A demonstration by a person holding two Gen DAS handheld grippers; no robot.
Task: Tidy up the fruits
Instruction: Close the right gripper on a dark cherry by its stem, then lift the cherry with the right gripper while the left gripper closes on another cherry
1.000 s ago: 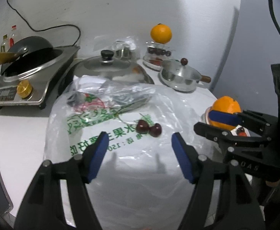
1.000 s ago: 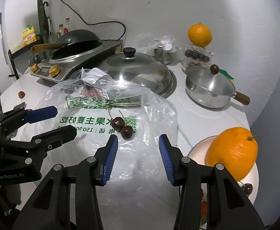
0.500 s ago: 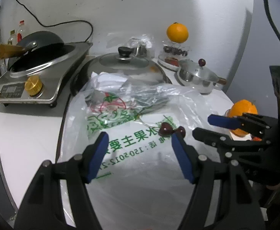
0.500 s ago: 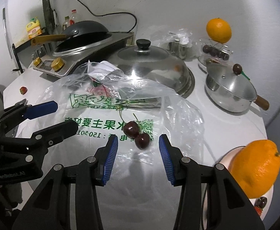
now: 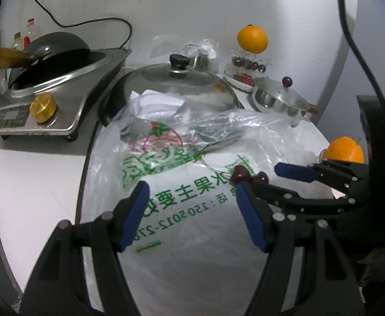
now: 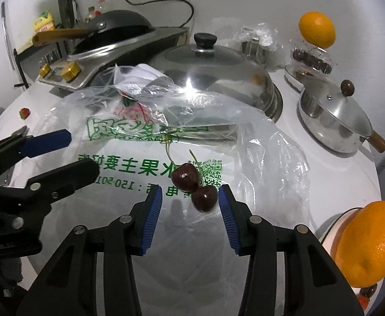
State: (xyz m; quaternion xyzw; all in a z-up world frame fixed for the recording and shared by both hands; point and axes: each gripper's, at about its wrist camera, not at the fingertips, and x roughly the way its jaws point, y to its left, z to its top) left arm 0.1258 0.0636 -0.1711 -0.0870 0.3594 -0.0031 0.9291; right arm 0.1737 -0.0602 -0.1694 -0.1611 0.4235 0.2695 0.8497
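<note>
Two dark red cherries [image 6: 193,187], touching each other with thin stems rising behind them, lie on a clear plastic bag [image 6: 129,163] spread over the white counter [image 6: 331,173] near its front edge. The bag carries green Chinese characters, seen upside down, of which 水果 and 主要 can be made out, with the digits 150-501 in the right wrist view and more of the number, 150-5012-27, in the left wrist view; a red and green strawberry logo sits higher up on the crumpled part, and a small code square lies just behind the cherries. The right tongs [image 6: 190,214] point down at the cherries with the blue pads narrowly apart and empty; the nearer cherry lies just beyond the tips, between their lines, untouched. The left tongs [image 5: 191,214] stand wider apart, also empty, over the printed text to the left of the cherries, which show just past their right pad. Only the right wrist view shows a strawberry [image 6: 24,112] alone near the counter's left edge and a yellow carton on a shelf. Both views show an orange [image 6: 374,242] on a plate at the right edge, another orange [image 5: 252,38] on a clear box of cherries at the back, a lidded steel pot [image 6: 334,115], a domed lid [image 6: 213,76] and a wok [image 5: 53,55] on a cooker.
</note>
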